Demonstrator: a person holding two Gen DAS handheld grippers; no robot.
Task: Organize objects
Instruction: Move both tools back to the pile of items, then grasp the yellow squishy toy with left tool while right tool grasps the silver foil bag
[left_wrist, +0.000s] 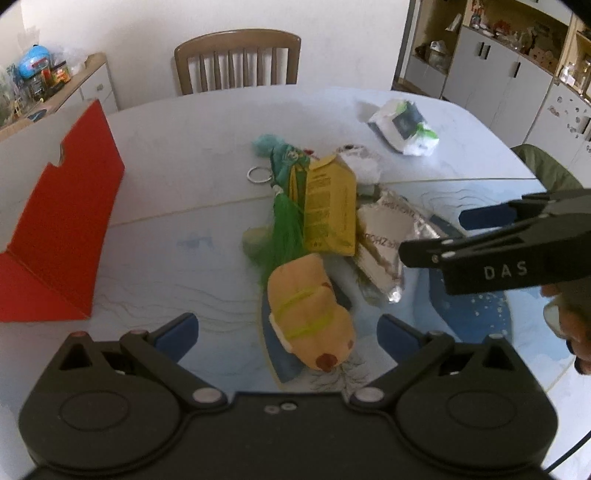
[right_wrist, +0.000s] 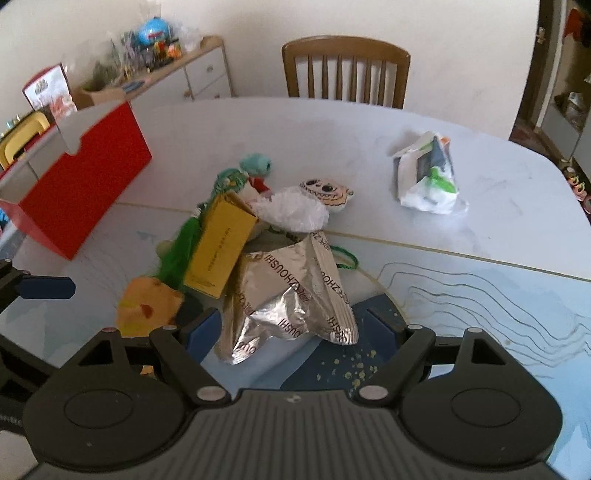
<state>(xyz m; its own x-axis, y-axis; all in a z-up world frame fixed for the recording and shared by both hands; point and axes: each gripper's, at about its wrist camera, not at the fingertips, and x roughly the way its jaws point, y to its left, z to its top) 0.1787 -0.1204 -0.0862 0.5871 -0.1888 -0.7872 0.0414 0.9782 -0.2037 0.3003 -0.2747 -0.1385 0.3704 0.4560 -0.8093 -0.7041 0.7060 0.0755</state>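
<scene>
A pile of objects lies mid-table: an orange plush toy (left_wrist: 310, 314), a yellow box (left_wrist: 328, 210), a silver foil bag (right_wrist: 291, 295), a green tassel keychain (left_wrist: 284, 225) and a white plush with a face (right_wrist: 325, 194). My left gripper (left_wrist: 288, 334) is open, its fingers either side of the orange plush. My right gripper (right_wrist: 295, 328) is open around the near end of the foil bag; it also shows in the left wrist view (left_wrist: 443, 236). A red box (right_wrist: 81, 184) stands open at the left.
A white and green tissue pack (right_wrist: 428, 177) lies at the far right of the table (right_wrist: 480, 258). A wooden chair (right_wrist: 347, 70) stands behind the table. A cluttered sideboard (right_wrist: 155, 74) is at the back left, cabinets (left_wrist: 498, 74) at the right.
</scene>
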